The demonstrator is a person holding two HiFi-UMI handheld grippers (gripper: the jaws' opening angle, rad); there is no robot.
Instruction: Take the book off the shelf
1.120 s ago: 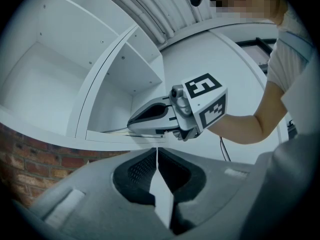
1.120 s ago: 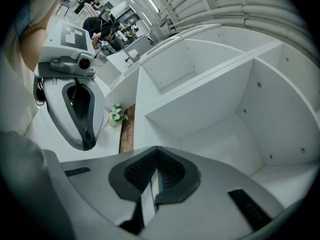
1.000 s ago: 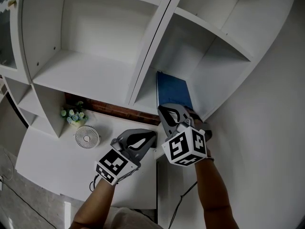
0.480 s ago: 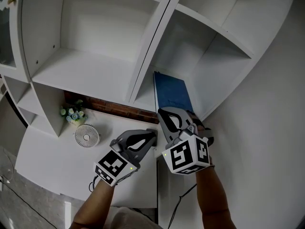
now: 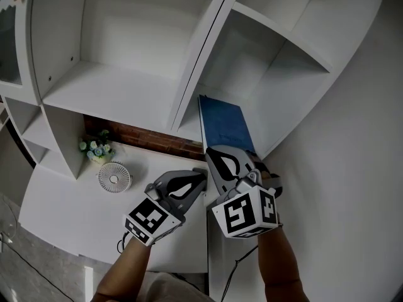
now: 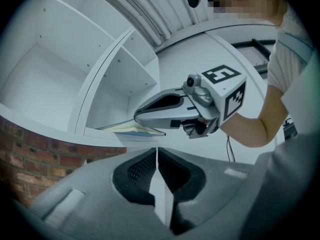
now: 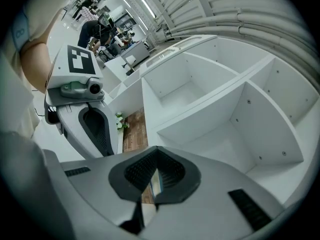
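Observation:
A thin blue book (image 5: 224, 124) lies flat on the floor of the right shelf compartment (image 5: 189, 124), its near end sticking out over the shelf's front edge. My right gripper (image 5: 215, 153) is shut on that near end. In the right gripper view only a sliver of the book (image 7: 154, 181) shows between the closed jaws. The left gripper view shows the book (image 6: 131, 129) under the right gripper (image 6: 138, 118). My left gripper (image 5: 201, 175) hovers just left of and below the right one, shut and holding nothing, its jaws meeting at the tip.
A white upright divider (image 5: 203, 55) separates the book's compartment from a wide bare one on the left. Below the shelves runs a brick strip (image 5: 151, 145). A small round fan (image 5: 114, 177) and a flower pot (image 5: 94, 148) stand on the white desk (image 5: 69, 219).
The right gripper has drawn back toward me with the book, which has slid further out of the compartment. The left gripper has hardly moved.

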